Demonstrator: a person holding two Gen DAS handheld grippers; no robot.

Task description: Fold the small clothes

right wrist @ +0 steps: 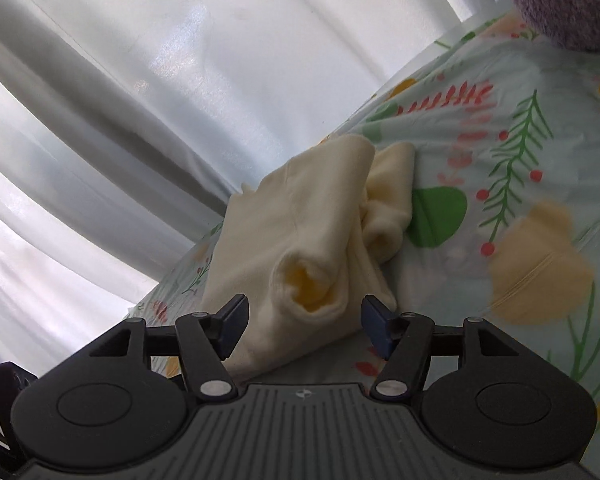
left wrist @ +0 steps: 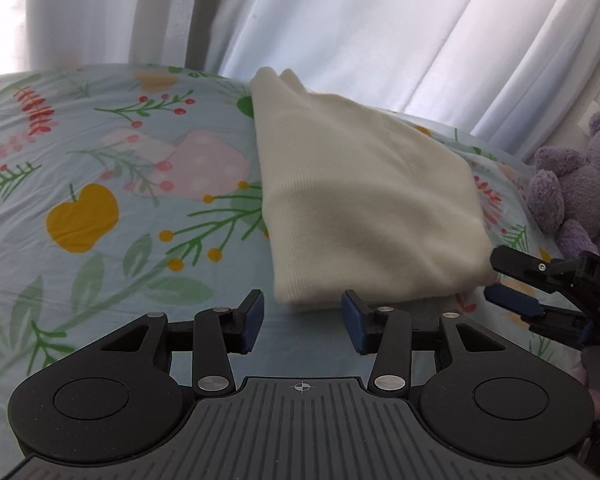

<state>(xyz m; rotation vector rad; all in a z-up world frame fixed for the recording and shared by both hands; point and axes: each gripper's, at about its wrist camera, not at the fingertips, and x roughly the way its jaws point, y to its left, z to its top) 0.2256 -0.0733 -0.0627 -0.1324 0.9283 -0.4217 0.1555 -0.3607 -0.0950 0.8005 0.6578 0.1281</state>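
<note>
white curtain [left wrist: 380, 40] fills the back of both views, hanging behind the bed. floral bedsheet [left wrist: 100, 168], pale blue with leaves, berries and yellow fruit prints, covers the surface below it. cream sweater [left wrist: 364, 200] lies folded on the sheet, roughly in the middle, far end near the curtain; in the right wrist view a sleeve cuff [right wrist: 308, 284] gapes open toward the camera and a second bunched bit of the same knit sits just beside it on the right. purple teddy bear [left wrist: 572, 184] sits at the right edge of the bed, well apart from the sweater. left gripper [left wrist: 302, 322] is wide open, holding nothing, its tips just short of the sweater's near edge. right gripper [right wrist: 304, 326] is also wide open, nothing held, jaws either side of the cuff; can't tell if the pads touch the knit.
</note>
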